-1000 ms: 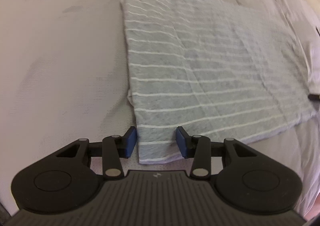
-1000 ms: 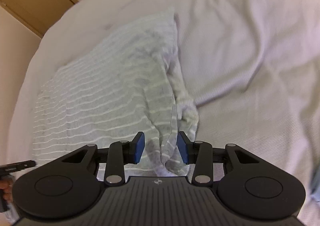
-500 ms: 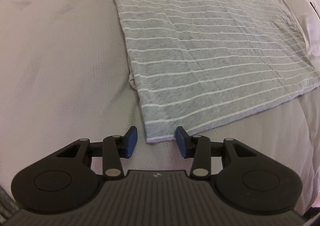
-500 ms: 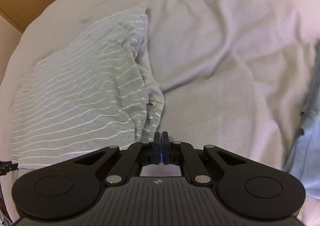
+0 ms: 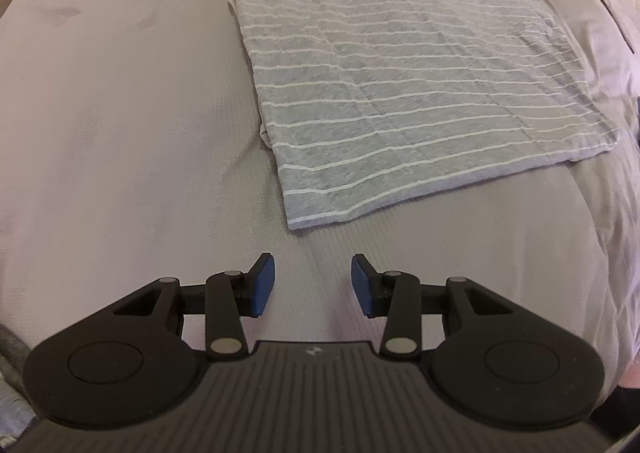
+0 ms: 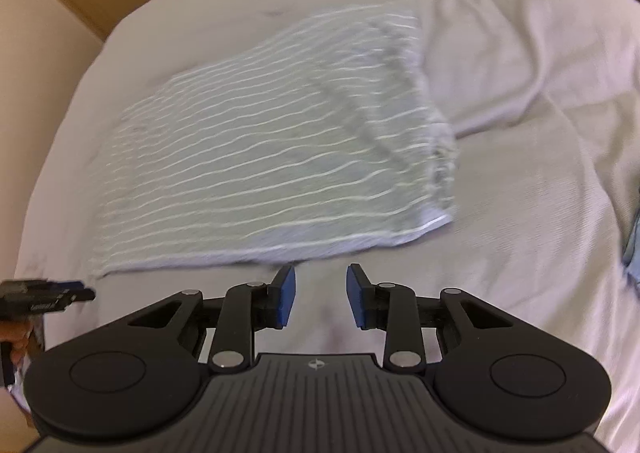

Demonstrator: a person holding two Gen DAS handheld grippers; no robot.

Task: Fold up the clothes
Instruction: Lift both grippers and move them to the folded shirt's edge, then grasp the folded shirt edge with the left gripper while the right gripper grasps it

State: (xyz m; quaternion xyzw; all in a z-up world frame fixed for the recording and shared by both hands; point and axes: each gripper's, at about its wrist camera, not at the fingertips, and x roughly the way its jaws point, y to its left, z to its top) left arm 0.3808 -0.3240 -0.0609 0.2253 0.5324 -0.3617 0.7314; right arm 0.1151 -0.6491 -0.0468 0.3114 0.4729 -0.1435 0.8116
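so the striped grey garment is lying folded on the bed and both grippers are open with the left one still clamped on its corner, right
Not quite. The left gripper is open but grips nothing: in the left wrist view bare bed cover lies between its pads, short of the striped grey garment. The rest holds: the garment lies folded on the bed, and the right gripper is open too.

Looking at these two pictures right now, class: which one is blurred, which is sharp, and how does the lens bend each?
Right wrist view: the striped shirt is smeared by motion blur, while the right gripper stays crisp. Left wrist view: the shirt and its stripes are sharp, as is the left gripper. Both views: fisheye distortion curves the bed towards the corners; soft, even light, no glare.
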